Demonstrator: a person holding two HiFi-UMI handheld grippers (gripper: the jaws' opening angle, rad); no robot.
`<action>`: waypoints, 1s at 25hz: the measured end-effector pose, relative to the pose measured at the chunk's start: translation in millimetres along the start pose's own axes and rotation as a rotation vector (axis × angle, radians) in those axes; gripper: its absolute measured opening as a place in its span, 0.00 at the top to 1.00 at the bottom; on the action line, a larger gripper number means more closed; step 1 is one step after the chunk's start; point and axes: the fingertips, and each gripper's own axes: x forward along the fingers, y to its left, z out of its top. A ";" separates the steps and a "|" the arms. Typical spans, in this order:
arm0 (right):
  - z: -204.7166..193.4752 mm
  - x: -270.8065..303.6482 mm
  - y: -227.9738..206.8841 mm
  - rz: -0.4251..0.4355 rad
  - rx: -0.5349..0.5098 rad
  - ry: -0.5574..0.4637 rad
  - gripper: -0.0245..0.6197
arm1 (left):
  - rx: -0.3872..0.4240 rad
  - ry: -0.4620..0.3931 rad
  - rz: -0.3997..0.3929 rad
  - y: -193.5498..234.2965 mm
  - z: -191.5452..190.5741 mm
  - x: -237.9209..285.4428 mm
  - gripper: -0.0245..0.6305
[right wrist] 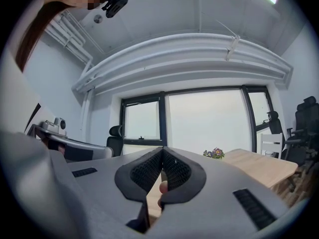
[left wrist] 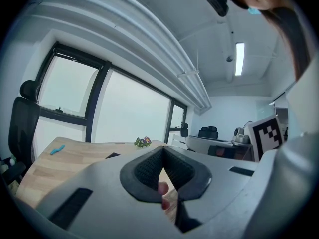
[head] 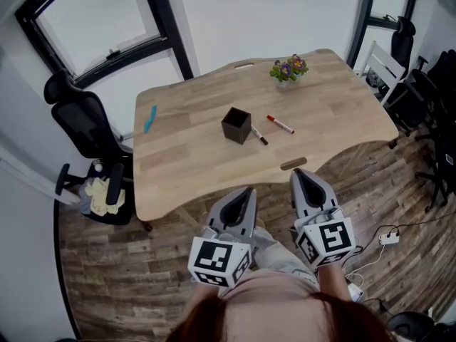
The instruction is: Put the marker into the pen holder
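Observation:
In the head view a black square pen holder [head: 236, 125] stands near the middle of the wooden table [head: 185, 169]. A dark marker [head: 258, 135] lies just to its right. A red-capped marker [head: 280, 124] lies a little farther right. Both grippers hang below the table's near edge, over the person's lap and well short of the markers. My left gripper [head: 246, 191] and right gripper [head: 298, 174] point toward the table. Their own views show the left gripper [left wrist: 162, 151] and right gripper [right wrist: 162, 152] with jaws closed tip to tip and holding nothing.
A small pot of flowers [head: 288, 70] stands at the table's far right, and a blue object [head: 149, 118] lies at its left. A black office chair [head: 82, 123] is on the left, with more chairs [head: 427, 105] on the right. Cables [head: 388, 237] lie on the floor.

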 end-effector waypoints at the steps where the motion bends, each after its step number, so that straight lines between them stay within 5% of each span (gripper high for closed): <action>1: -0.8 3.6 -2.1 0.003 0.001 0.000 0.96 | 0.002 -0.001 -0.002 1.1 1.3 4.3 0.96; 25: -19.7 113.3 -48.2 0.062 -0.020 0.070 0.96 | -0.003 0.043 0.047 60.4 19.4 102.2 0.96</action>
